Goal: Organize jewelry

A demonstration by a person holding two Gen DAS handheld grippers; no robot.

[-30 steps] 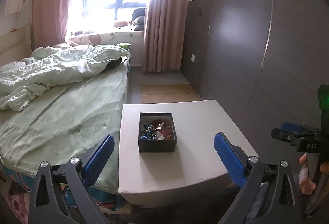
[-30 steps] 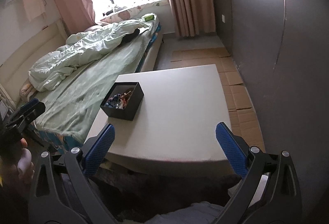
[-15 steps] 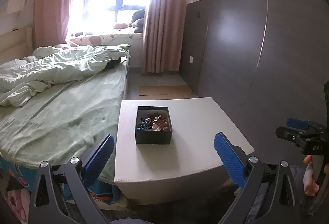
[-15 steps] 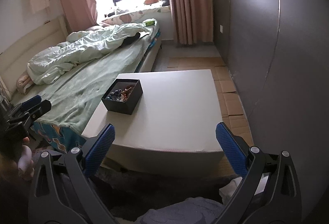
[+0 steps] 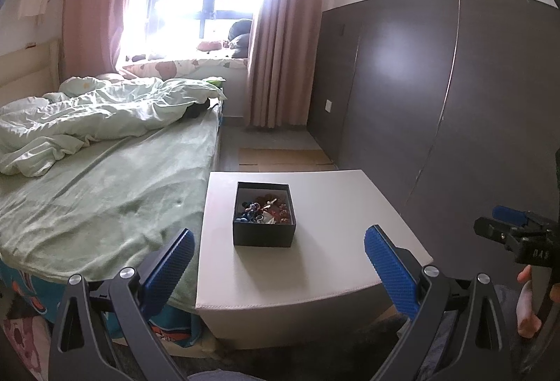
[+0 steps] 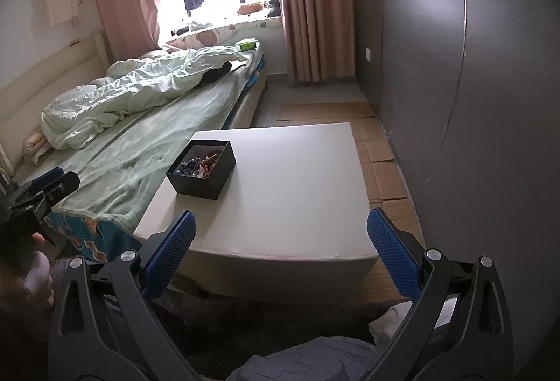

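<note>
Your black box point(image 5: 263, 235) sits on a white table point(image 5: 336, 206). Bed sheet point(image 5: 105, 202) pale green, curtains point(image 5: 280, 31) pink. Your claw pads point(image 5: 390, 267) are blue.

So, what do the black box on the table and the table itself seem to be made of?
The black box looks like matte cardboard: thin straight walls, sharp corners, no shine. The table seems covered in off-white leather or vinyl, perhaps padded: a stitched seam runs along its front edge and the corners are softly rounded. The exact material cannot be confirmed.
</note>
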